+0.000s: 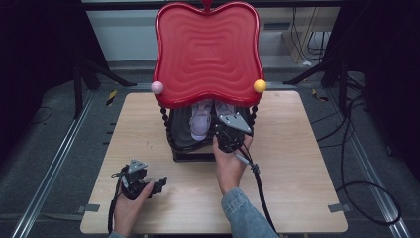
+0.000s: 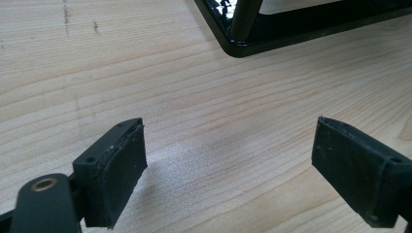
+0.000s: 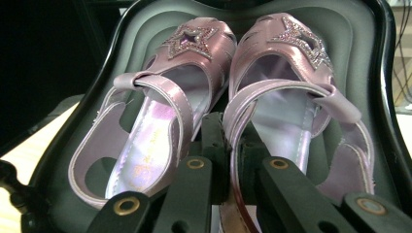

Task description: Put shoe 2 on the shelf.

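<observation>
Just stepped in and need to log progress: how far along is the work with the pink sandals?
Done: both glittery pink star sandals lie in the black lower tray under the red apple-shaped shelf. In hand: the right gripper is shut on a sandal's strap edge. Left: whether placing or removing isn't clear; the left gripper waits open.

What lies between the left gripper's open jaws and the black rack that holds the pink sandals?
Bare wooden table. In the left gripper view, the left gripper stands open over plain wood, and nothing lies on the way to the black rack.
</observation>
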`<action>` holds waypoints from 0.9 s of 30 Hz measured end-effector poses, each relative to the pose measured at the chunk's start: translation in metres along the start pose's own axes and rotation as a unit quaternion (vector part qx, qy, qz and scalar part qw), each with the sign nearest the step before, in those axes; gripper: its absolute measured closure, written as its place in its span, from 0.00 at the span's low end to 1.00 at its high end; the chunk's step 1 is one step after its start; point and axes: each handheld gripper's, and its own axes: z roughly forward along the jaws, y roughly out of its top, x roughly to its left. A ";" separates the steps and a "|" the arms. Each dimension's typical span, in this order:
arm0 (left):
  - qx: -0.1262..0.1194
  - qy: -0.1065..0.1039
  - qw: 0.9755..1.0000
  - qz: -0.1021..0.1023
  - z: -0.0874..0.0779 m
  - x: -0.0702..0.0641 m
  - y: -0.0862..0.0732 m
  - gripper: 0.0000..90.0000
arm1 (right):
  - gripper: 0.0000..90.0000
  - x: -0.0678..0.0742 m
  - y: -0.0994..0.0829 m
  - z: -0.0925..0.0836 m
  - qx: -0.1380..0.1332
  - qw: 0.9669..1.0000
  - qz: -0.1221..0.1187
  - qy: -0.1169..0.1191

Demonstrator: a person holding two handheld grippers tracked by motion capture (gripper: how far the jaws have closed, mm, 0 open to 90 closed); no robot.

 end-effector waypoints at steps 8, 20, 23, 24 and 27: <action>0.000 -0.001 1.000 0.000 0.000 0.000 0.000 0.13 | 0.96 0.005 -0.002 0.005 -0.002 1.000 -0.013 -0.012; -0.001 -0.002 1.000 -0.001 0.000 0.000 0.000 0.13 | 0.96 0.013 -0.006 0.013 0.000 1.000 -0.014 -0.023; -0.001 -0.003 1.000 -0.001 0.000 0.000 0.000 0.13 | 0.95 0.014 -0.007 0.016 0.004 1.000 -0.012 -0.023; -0.001 -0.003 1.000 -0.002 0.000 0.000 0.000 0.13 | 0.95 0.015 -0.007 0.017 0.006 1.000 -0.011 -0.022; -0.001 -0.004 1.000 -0.001 0.000 -0.001 0.000 0.13 | 0.95 0.015 -0.007 0.018 0.008 1.000 -0.014 -0.023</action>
